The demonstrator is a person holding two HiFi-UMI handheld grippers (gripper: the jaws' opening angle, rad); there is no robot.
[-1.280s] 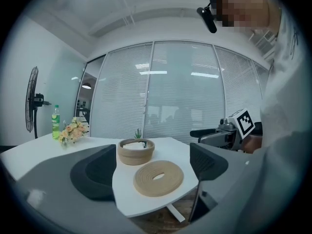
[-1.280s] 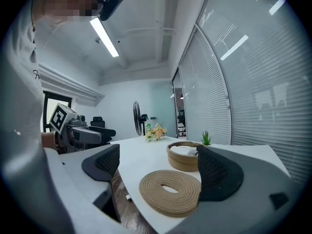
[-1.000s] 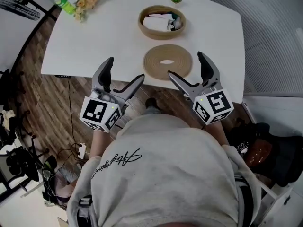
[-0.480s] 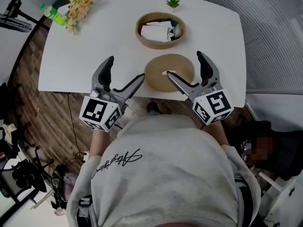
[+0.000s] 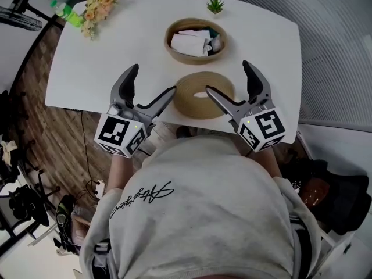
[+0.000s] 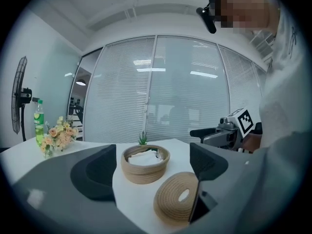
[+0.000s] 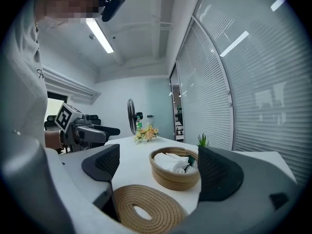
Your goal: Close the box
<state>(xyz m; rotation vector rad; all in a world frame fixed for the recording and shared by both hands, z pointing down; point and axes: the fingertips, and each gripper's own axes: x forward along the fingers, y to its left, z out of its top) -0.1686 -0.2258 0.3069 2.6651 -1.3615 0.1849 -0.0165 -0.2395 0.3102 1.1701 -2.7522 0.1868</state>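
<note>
A round woven basket [image 5: 194,40] [image 6: 145,164] [image 7: 175,168] stands open on the white table [image 5: 116,45], with white cloth items inside. Its flat coiled rope lid [image 5: 203,94] [image 6: 179,202] [image 7: 147,208], with a hole in the middle, lies on the table near the front edge, in front of the basket. My left gripper [image 5: 151,89] hangs open at the table's front edge, left of the lid. My right gripper [image 5: 231,81] is open too, its inner jaw over the lid's right side. Neither holds anything.
A bunch of pale flowers [image 5: 96,7] [image 6: 55,138] and a green bottle [image 5: 65,9] stand at the table's far left corner. A small green plant [image 5: 215,4] [image 7: 203,140] sits at the far edge behind the basket. A standing fan [image 6: 19,101] is off to the left.
Both grippers have come a little nearer the table; the lid now lies between them, closer to the jaws. Both stayed open and nothing was gripped.
</note>
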